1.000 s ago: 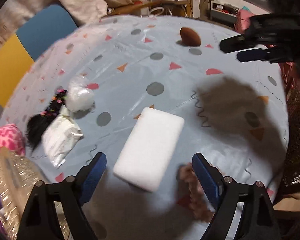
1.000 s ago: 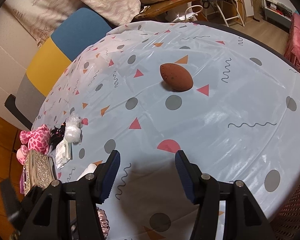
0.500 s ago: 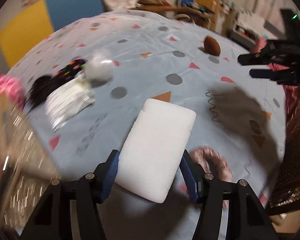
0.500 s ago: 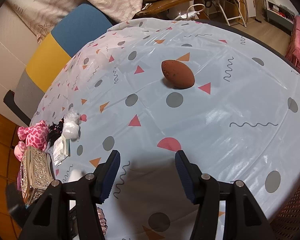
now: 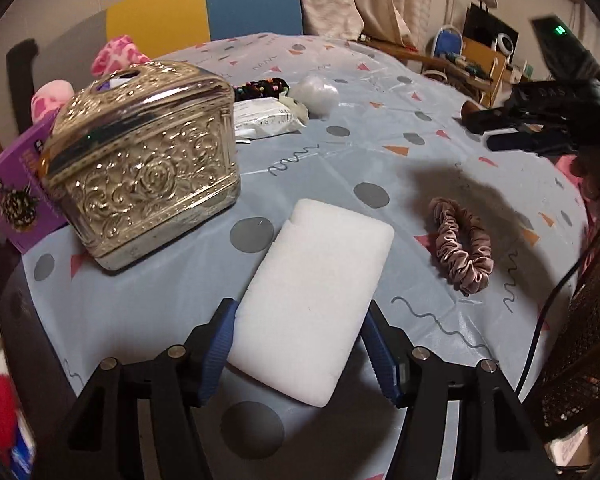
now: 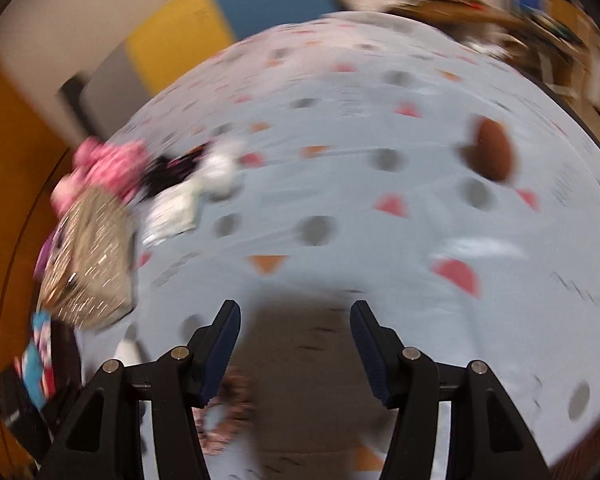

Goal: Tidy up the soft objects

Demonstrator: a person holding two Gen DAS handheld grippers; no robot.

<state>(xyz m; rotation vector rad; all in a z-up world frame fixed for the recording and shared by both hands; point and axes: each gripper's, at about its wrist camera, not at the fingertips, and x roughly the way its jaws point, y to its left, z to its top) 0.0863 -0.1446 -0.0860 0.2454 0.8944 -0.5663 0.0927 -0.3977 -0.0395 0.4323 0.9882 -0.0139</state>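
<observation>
My left gripper [image 5: 298,340] is shut on a white rectangular sponge [image 5: 320,280], its blue pads pressing both long sides near the close end, just above the light-blue patterned tablecloth [image 5: 380,152]. A pink satin scrunchie [image 5: 462,252] lies to the right of the sponge. An ornate gold box [image 5: 148,160] stands to the left. In the blurred right wrist view, my right gripper [image 6: 296,332] is open over bare cloth with nothing between its fingers; a brown egg-shaped sponge [image 6: 494,152] lies far right. The right gripper [image 5: 516,128] also shows at the right edge of the left wrist view.
Behind the gold box sit a pink spotted plush [image 5: 116,54], a purple book [image 5: 12,188], a white packet [image 5: 264,118], a white puff [image 5: 316,92] and a black beaded hair tie [image 5: 260,86]. A yellow and blue chair [image 5: 204,8] stands past the table.
The left jaws closed onto the white sponge and carried it leftward, bringing the gold box and scrunchie into view. The right gripper swung sideways, still open; its view is now blurred.
</observation>
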